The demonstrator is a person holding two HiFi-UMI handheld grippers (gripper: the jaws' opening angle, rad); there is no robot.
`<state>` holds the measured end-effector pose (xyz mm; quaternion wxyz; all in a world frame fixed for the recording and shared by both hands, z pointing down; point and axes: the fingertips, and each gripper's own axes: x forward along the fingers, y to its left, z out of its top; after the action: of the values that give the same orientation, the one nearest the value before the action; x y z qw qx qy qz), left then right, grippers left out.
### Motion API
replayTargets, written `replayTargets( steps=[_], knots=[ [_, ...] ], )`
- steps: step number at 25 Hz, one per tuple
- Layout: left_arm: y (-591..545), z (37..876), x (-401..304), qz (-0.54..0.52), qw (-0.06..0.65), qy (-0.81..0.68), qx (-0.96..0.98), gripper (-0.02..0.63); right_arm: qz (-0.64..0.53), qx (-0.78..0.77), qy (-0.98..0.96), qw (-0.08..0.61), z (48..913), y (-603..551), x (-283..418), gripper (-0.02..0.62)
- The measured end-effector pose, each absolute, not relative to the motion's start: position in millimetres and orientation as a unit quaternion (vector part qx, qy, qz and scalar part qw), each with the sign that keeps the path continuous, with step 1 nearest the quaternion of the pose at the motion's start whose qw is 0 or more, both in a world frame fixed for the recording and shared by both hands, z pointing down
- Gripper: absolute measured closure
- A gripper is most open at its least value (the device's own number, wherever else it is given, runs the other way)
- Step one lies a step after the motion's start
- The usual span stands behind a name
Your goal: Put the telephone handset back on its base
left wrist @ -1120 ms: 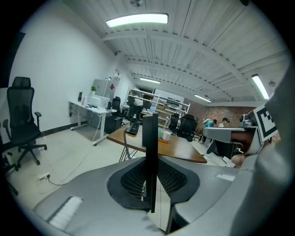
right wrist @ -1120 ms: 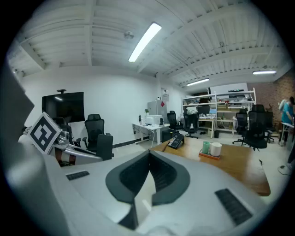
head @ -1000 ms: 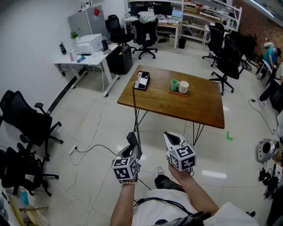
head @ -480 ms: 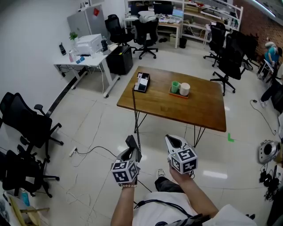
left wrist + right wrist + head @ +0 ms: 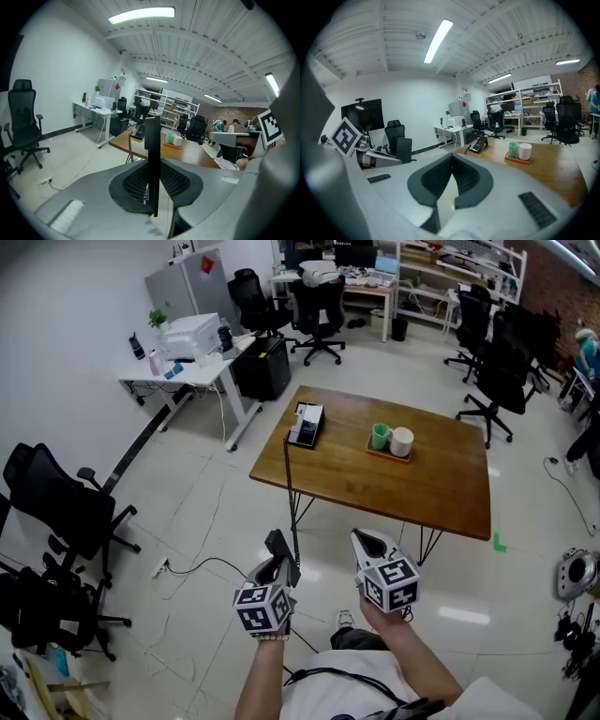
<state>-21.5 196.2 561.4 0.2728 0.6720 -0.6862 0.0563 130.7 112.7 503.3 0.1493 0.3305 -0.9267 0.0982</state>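
Observation:
A black telephone handset (image 5: 278, 547) is clamped in my left gripper (image 5: 280, 556), low in the head view and over the floor, well short of the table. In the left gripper view the handset (image 5: 152, 136) stands edge-on as a thin dark bar between the pads of the left gripper (image 5: 153, 157). Its cord (image 5: 288, 488) runs up to the phone base (image 5: 305, 425) at the table's near left corner. My right gripper (image 5: 367, 543) floats beside the left one, shut and empty. The base (image 5: 478, 144) also shows in the right gripper view.
The wooden table (image 5: 431, 488) carries a small tray with a green cup (image 5: 380, 436) and a white cup (image 5: 402, 442). Black office chairs (image 5: 61, 507) stand at the left. A white desk with a printer (image 5: 187, 338) is behind. Cables (image 5: 192, 563) trail over the tiled floor.
The table and base have slid slightly down and right in the head view. Both grippers keep about the same place, and the handset stays in the left one.

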Motion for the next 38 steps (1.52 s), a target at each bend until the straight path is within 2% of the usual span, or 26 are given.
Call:
replayTargets(
  steps=[25, 38],
  knots=[
    [85.4, 567.0, -21.5, 0.059, 0.275, -0.709, 0.647, 0.537, 0.115, 0.285, -0.94, 0.151, 520.2, -7.6, 123.7, 0.595],
    [18.0, 580.5, -67.4, 0.066, 0.295, -0.68, 0.668, 0.538, 0.125, 0.301, -0.932, 0.158, 530.4, -71.4, 79.4, 0.595]
  ],
)
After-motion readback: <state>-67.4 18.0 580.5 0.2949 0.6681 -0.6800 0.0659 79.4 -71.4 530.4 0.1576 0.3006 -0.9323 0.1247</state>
